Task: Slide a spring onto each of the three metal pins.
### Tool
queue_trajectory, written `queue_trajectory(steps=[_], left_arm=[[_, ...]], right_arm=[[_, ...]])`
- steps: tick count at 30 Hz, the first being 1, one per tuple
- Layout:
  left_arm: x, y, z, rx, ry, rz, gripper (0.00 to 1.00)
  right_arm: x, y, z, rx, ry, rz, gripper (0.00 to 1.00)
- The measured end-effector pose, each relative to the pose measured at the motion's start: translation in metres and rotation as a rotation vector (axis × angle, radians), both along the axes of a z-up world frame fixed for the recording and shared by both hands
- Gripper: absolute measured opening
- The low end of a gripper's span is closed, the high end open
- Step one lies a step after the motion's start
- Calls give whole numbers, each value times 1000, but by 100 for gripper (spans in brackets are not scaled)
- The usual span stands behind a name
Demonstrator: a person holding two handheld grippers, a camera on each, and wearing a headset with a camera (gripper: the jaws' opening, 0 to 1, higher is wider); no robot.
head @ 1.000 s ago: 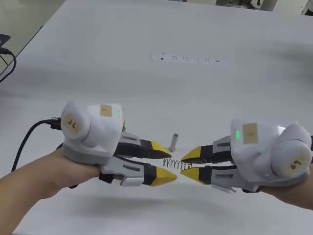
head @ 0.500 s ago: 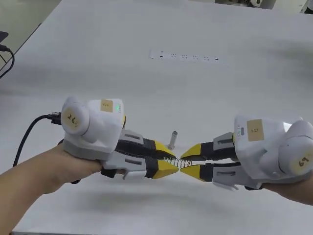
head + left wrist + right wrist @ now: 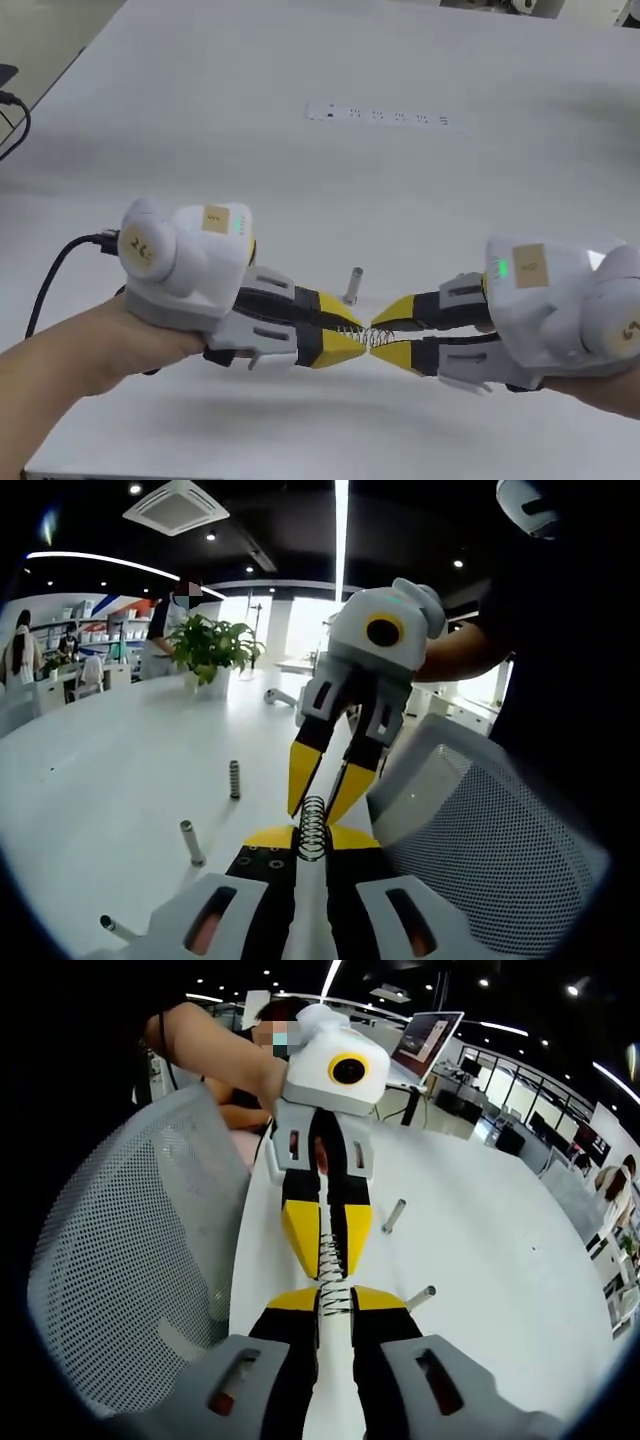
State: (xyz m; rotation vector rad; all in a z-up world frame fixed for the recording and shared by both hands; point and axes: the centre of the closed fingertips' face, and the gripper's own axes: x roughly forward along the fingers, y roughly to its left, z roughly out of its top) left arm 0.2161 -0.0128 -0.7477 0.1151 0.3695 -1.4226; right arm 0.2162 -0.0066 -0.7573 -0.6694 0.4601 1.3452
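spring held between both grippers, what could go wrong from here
1. The spring is pinched by the left gripper and right gripper in mid-air near the edge of the table. A mistimed release could flick it off.
2. The upright pin stands close behind the tips, and a swing could knock it over.

I see a wide white worktop (image 3: 200,120) running away from me. A white power strip (image 3: 378,117) lies flat on it toward the far side, well apart from the near edge. A black cable (image 3: 14,120) loops beyond the worktop's left edge. In the left gripper view a grey mesh chair back (image 3: 470,820) stands just beside the worktop, a leafy potted plant (image 3: 213,648) sits at the far end, and a square ceiling vent (image 3: 176,507) hangs overhead. In the right gripper view I make out an open laptop (image 3: 428,1042) farther off.
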Motion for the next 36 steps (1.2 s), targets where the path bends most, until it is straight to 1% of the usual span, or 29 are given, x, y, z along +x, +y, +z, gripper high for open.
queue_trajectory(steps=[2,5,6,9,10,12,15,18,20,23,26,30,33,34,36], left_arm=[[0,0,1,-2,-2,1,2],[0,0,2,-6,-3,1,2],[0,0,2,-5,-4,2,2],[1,1,3,-4,-1,0,2],[0,1,3,-3,1,-4,2],[1,2,3,-2,-1,1,2],[2,4,4,-4,1,7,3],[3,7,7,-28,12,17,3],[3,7,8,-41,20,16,3],[4,7,10,-64,37,21,3],[5,8,11,-73,38,27,3],[5,8,8,-58,38,22,3],[4,9,3,-34,30,19,3],[4,9,3,-33,30,18,3],[5,9,2,-29,24,15,3]], right_arm=[[1,-1,1,4,-1,-3,11],[0,-4,-1,-5,0,5,11],[-2,-4,-2,-12,12,13,11],[-2,-4,-3,-16,-9,22,10],[-1,-4,-3,-17,-14,23,8],[0,-3,-2,-11,-19,22,8],[2,-2,1,21,8,4,7],[2,-2,6,47,20,0,7],[1,-1,10,59,40,-1,7],[1,-1,13,62,41,9,7],[2,0,16,63,37,19,7],[0,2,17,47,21,44,6],[-1,4,19,34,13,60,6],[-2,4,18,20,2,69,6],[-1,4,19,15,-6,75,6]])
